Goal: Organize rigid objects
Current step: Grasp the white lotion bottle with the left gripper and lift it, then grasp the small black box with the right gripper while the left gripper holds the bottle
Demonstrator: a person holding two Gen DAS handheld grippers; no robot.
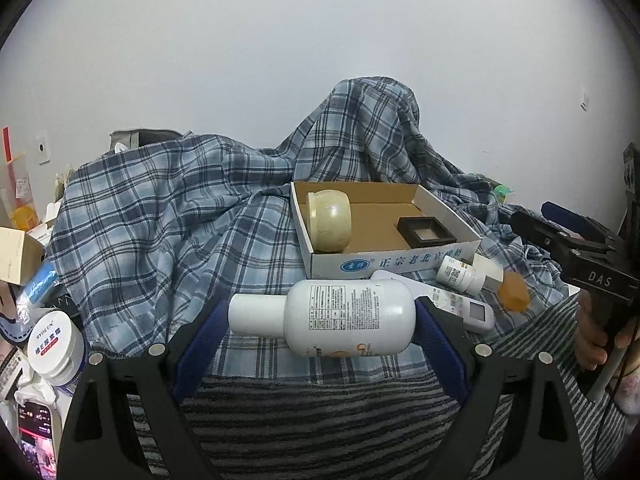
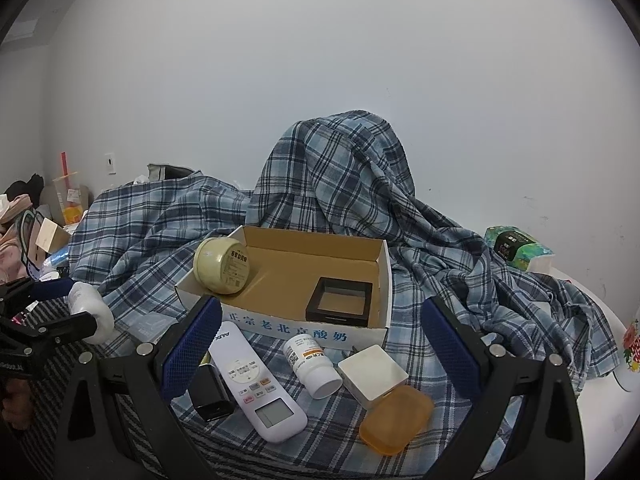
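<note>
Left wrist view first: our left tool (image 1: 322, 322) is clenched on the white bottle (image 1: 332, 318), which lies sideways between the blue pads, cap pointing left. It's held just in front of the box (image 1: 394, 262), above the plaid cloth (image 1: 160, 216). The bottle looks like smooth hard plastic with a printed label — probably light, stiff and a bit slippery. We'd say the wide body is the right place to hold it, not the narrow cap. The box already has a cream jar (image 1: 329, 220) lying on its side and a small black frame (image 1: 426, 231) in it.

Right wrist view: our right tool (image 2: 322, 344) is released, fingers spread wide with nothing between them. It hangs over the loose stuff in front of the box (image 2: 320, 330) — a remote (image 2: 256, 380), a pill bottle (image 2: 312, 364), a white adapter (image 2: 373, 372), an orange case (image 2: 396, 420) and a black block (image 2: 210, 394). All look rigid and light. The pill bottle is round, so it could roll; we'd take it across the middle. The remote is long and flat, best pinched across its width.
</note>
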